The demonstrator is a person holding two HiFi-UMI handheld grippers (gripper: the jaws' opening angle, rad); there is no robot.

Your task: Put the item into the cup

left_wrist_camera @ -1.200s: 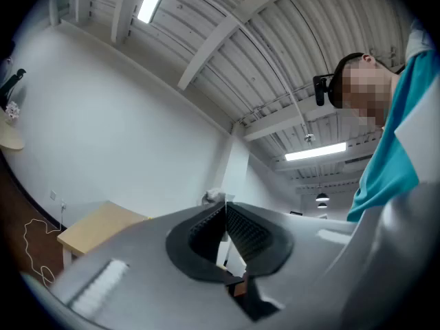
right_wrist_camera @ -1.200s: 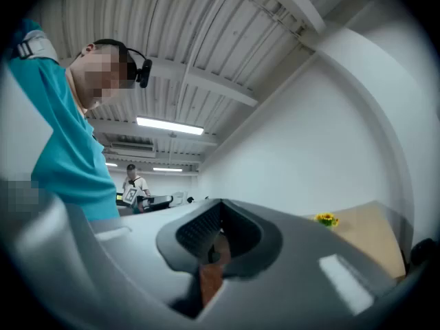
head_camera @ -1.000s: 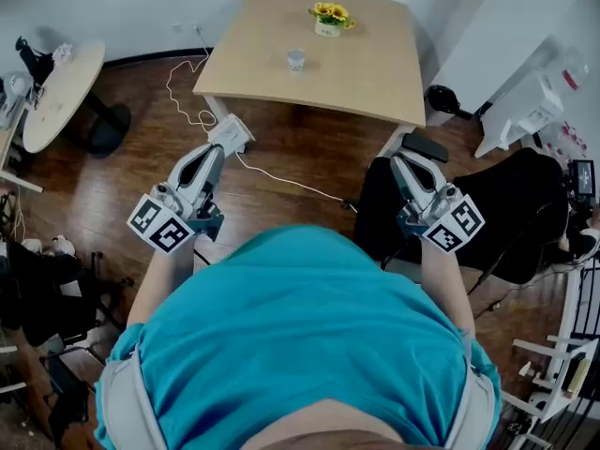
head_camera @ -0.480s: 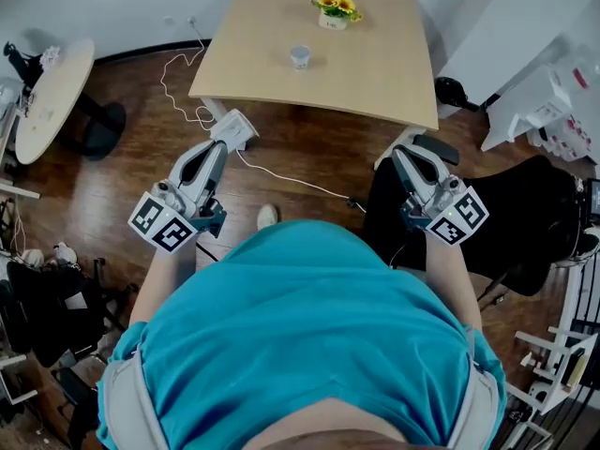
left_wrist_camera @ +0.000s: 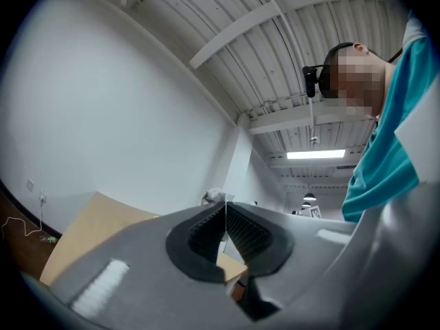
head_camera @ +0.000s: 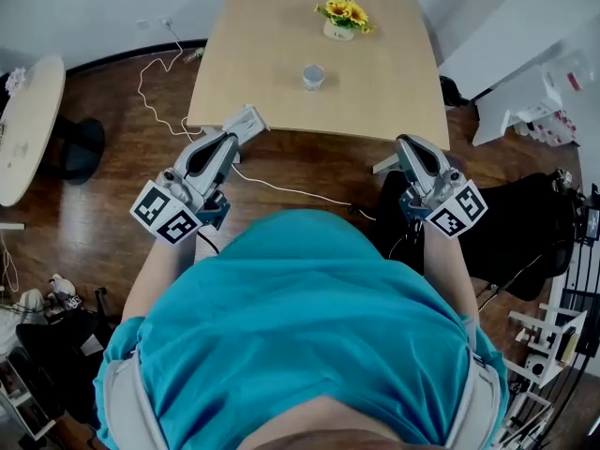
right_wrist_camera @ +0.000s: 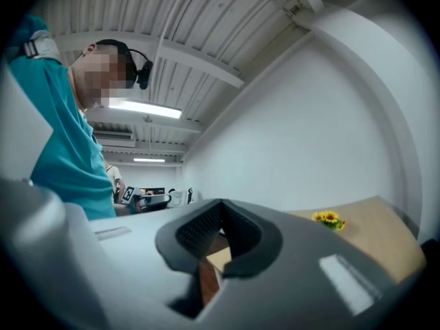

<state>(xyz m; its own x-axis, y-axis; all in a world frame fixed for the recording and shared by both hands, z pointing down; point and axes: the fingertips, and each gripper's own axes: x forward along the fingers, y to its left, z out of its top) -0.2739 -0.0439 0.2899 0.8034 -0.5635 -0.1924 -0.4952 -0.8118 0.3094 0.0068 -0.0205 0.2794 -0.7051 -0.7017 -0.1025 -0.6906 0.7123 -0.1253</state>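
A small pale cup (head_camera: 312, 76) stands near the middle of the light wooden table (head_camera: 262, 82). Behind it is a white pot of yellow flowers (head_camera: 344, 19), which also shows in the right gripper view as yellow flowers (right_wrist_camera: 328, 218). My left gripper (head_camera: 246, 121) is held in front of the table's near left edge, its jaws shut with nothing between them (left_wrist_camera: 225, 220). My right gripper (head_camera: 410, 144) hangs just short of the near right corner, also shut and empty (right_wrist_camera: 221, 217). Both are well short of the cup.
A white cable (head_camera: 159, 111) trails over the wooden floor left of the table. A round side table (head_camera: 23, 129) stands at far left. A black chair (head_camera: 525, 223) and white shelving (head_camera: 525, 111) are on the right.
The person has stepped toward the table. Both grippers now sit closer to its near edge, and the left one has risen slightly. Both stay shut.
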